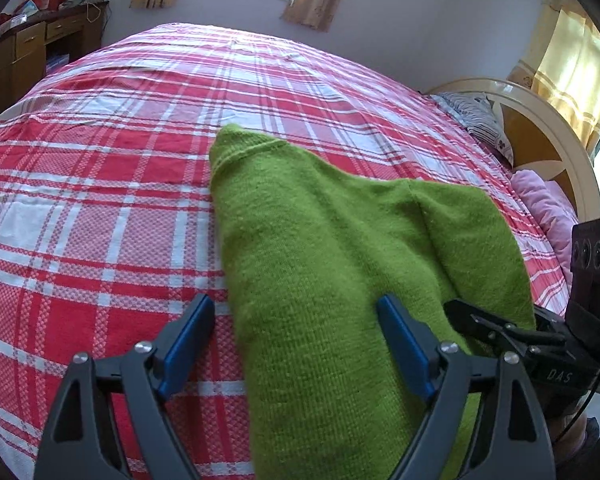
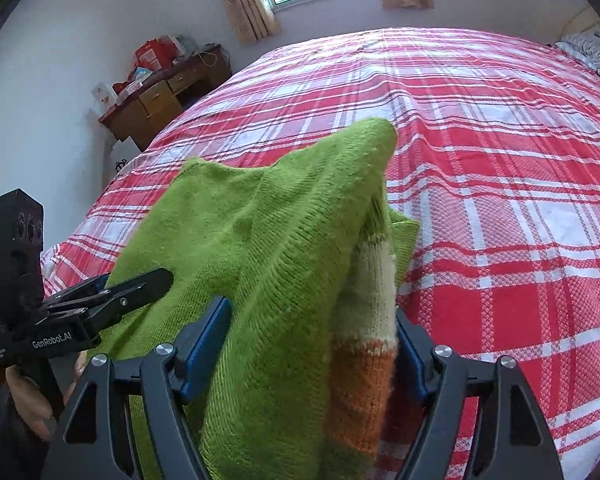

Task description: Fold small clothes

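Green knit sweater (image 1: 320,280) is draped over the plaid bedsheet (image 1: 100,200), running right between the left gripper (image 1: 296,316)'s wide-apart blue pads (image 1: 188,344). The right gripper (image 1: 480,322) touches its right edge; can't tell its jaws.

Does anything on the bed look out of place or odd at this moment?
Only the sweater looks untidy: it lies bunched on the bed, one green corner peaked up, and a cream and orange striped part shows at its right side. Nothing looks spilled or damaged.
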